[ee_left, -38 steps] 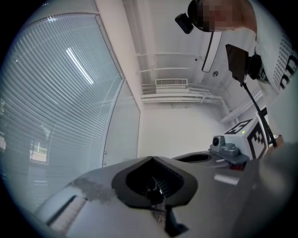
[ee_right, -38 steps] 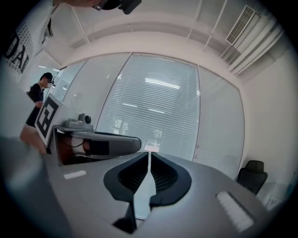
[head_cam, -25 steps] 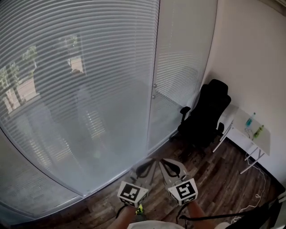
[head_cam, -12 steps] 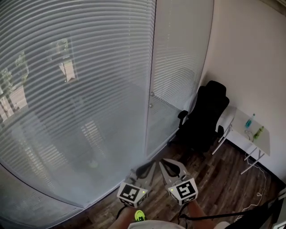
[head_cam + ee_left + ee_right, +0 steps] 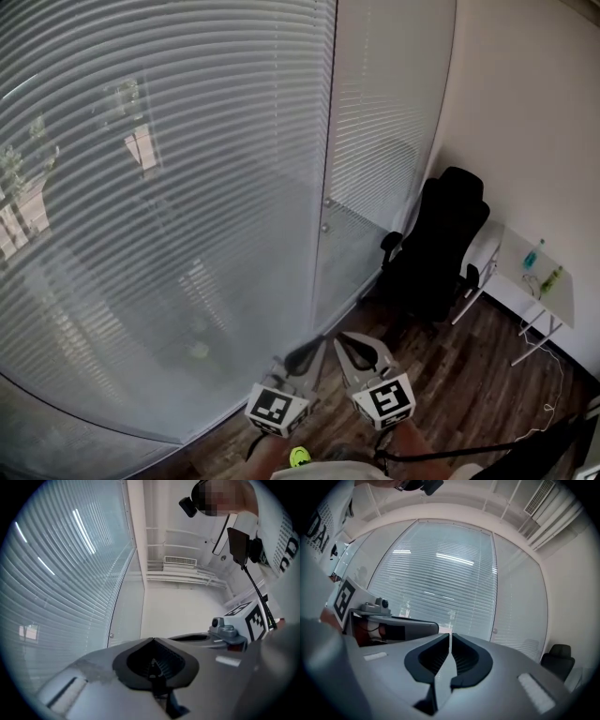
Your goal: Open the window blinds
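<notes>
The blinds point(image 5: 169, 187) are thin, flat strips lying across. They are shut behind smooth glass and fill the wall ahead of both tools. The left gripper point(image 5: 152, 641) has its jaws together. The right gripper point(image 5: 450, 637) has its jaws together too. A black chair point(image 5: 439, 246) stands on the dark wood floor point(image 5: 469, 375) at the right.

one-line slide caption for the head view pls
Left gripper and right gripper, both shut and empty, side by side facing lowered slatted blinds; black office chair at right.
</notes>
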A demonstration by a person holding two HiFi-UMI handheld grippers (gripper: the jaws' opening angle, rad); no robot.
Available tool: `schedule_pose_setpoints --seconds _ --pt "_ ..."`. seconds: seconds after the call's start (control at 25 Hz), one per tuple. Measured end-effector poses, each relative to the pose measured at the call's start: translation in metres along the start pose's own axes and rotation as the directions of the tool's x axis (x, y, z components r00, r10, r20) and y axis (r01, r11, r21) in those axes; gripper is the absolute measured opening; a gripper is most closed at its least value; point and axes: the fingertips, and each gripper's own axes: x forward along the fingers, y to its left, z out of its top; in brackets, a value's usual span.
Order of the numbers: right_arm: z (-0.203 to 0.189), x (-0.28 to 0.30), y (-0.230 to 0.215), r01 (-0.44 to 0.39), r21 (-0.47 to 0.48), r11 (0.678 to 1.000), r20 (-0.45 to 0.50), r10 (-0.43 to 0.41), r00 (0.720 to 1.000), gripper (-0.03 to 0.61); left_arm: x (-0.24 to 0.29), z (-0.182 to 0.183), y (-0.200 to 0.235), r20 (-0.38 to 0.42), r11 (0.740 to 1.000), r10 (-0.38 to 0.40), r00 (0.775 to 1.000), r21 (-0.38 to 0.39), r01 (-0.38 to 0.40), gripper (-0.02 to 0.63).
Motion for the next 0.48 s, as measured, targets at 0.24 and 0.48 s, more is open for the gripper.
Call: schedule_pose_setpoints --seconds 0.24,0.48 --pt "-0.012 0.023 -0.010 -0.034 0.000 0.999 0.009 0.034 0.999 0.025 0.017 -0.018 0.019 -0.015 0.999 0.039 0.999 -0.001 -0.039 -0.008" --pt "-0.025 0.043 -0.046 -0.067 -0.017 0.998 0.006 0.067 0.998 0.025 0.058 -0.023 0.030 -0.001 0.998 0.055 0.998 0.000 -0.055 -0.008"
